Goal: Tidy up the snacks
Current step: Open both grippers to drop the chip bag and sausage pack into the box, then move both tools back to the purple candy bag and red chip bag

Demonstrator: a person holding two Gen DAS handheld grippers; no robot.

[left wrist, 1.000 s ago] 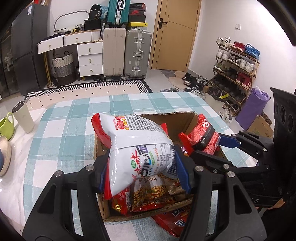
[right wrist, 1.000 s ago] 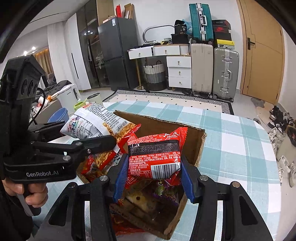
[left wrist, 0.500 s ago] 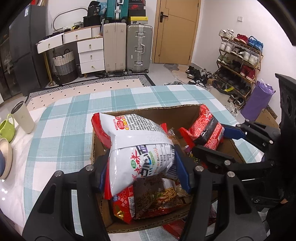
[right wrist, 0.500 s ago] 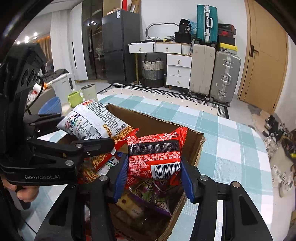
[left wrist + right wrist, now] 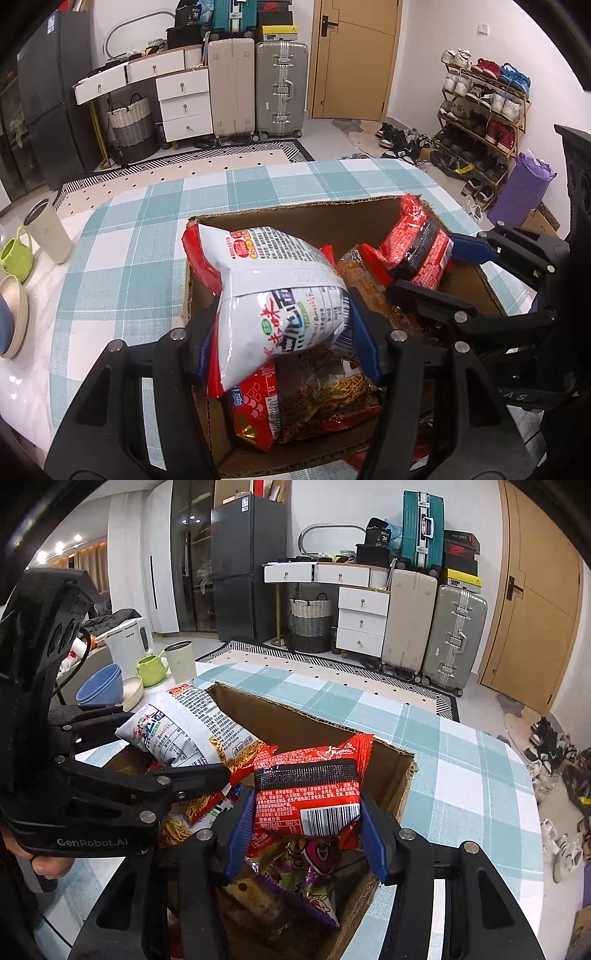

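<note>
Left wrist view: the left gripper [image 5: 284, 336] clamps a white noodle packet [image 5: 280, 291] above the cardboard box [image 5: 295, 221]; the right gripper [image 5: 306, 830] pinches a red noodle packet [image 5: 310, 790] over it.

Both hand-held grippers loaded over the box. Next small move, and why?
Probably lower both a little and release. The left hand-held gripper clamps the white packet, the right hand-held gripper the red packet, both above the open box, which already holds other packets.
</note>
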